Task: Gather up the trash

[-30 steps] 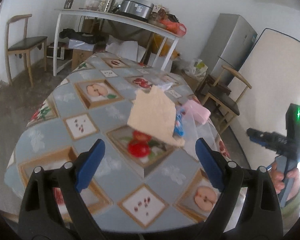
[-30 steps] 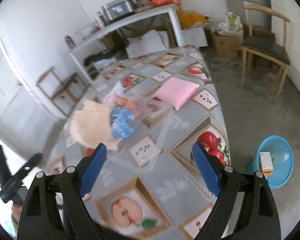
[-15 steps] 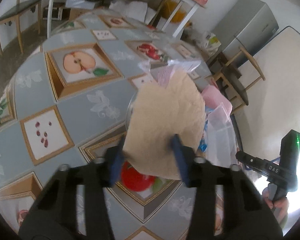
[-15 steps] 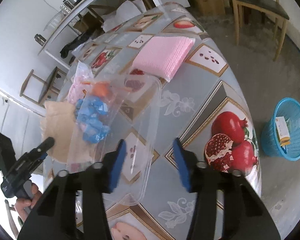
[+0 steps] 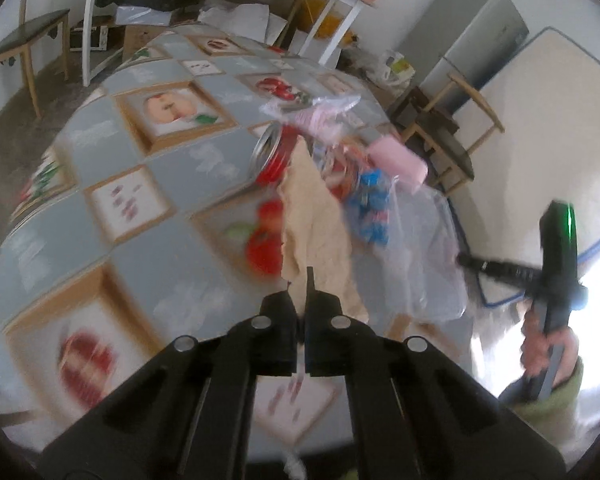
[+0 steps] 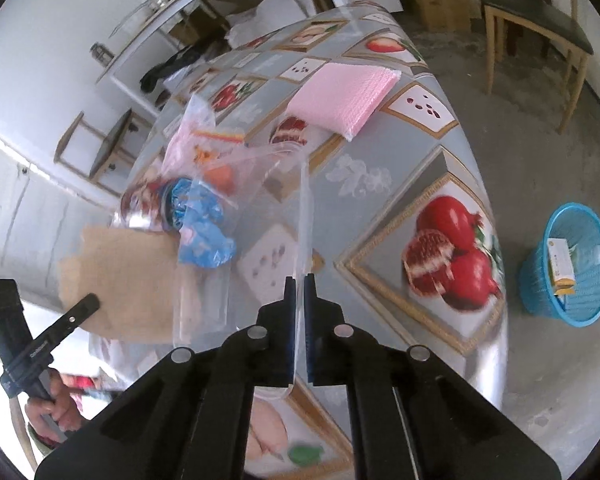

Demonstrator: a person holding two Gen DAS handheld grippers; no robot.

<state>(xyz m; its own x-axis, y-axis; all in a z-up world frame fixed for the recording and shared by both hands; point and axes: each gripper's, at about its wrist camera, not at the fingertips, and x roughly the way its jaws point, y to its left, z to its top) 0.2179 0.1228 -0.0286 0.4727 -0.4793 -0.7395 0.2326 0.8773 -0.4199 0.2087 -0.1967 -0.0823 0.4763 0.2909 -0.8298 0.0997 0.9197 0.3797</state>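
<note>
Left gripper is clamped on the beige paper and right gripper on the clear lid's edge, both near the table's near edge, by the can.

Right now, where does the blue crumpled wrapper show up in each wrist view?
Left wrist view: the blue crumpled wrapper sits right of centre, just right of the tan paper sheet.
Right wrist view: the wrapper sits left of centre, above and right of that sheet.
Shared landmark: the pink sponge beyond the wrapper.
</note>
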